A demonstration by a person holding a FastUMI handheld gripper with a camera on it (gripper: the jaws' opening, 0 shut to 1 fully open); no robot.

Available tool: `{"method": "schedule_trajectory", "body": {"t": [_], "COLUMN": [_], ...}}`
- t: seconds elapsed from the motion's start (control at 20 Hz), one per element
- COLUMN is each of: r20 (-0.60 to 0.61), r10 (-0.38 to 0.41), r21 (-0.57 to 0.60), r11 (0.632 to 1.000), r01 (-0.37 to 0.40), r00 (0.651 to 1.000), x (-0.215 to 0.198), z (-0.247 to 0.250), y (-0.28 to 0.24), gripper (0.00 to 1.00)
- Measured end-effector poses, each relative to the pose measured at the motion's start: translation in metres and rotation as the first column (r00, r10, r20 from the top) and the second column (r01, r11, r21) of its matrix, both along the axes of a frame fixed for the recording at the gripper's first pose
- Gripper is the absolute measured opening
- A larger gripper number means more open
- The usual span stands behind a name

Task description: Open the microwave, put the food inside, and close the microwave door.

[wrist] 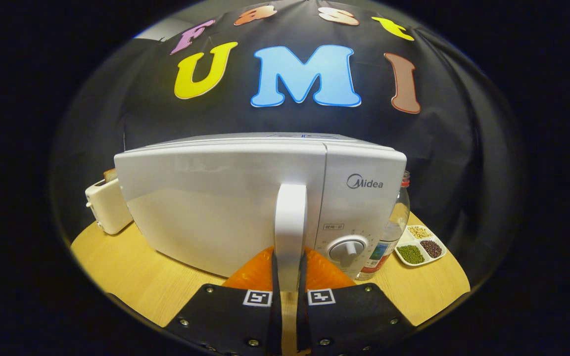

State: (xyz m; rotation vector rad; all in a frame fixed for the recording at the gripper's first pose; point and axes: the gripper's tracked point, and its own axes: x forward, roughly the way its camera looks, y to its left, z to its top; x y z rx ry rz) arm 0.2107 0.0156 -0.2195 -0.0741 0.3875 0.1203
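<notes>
Gripper view, lower centre: my gripper [289, 277] clamps both fingers on the microwave's [215, 207] vertical door handle [290, 222]. Door sits shut; a toaster [107, 205] stands at middle left.

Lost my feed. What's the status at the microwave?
Tool shut on door handle. Microwave door closed. Nothing blocking the swing.
</notes>
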Motion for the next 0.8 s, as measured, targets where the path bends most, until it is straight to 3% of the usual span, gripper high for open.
{"method": "schedule_trajectory", "body": {"t": [0.8], "r20": [0.048], "r10": [-0.002], "r21": [-0.073], "r11": [0.997], "r01": [0.006], "r00": [0.999], "x": [-0.026], "z": [0.007], "y": [-0.008], "gripper": [0.12]}}
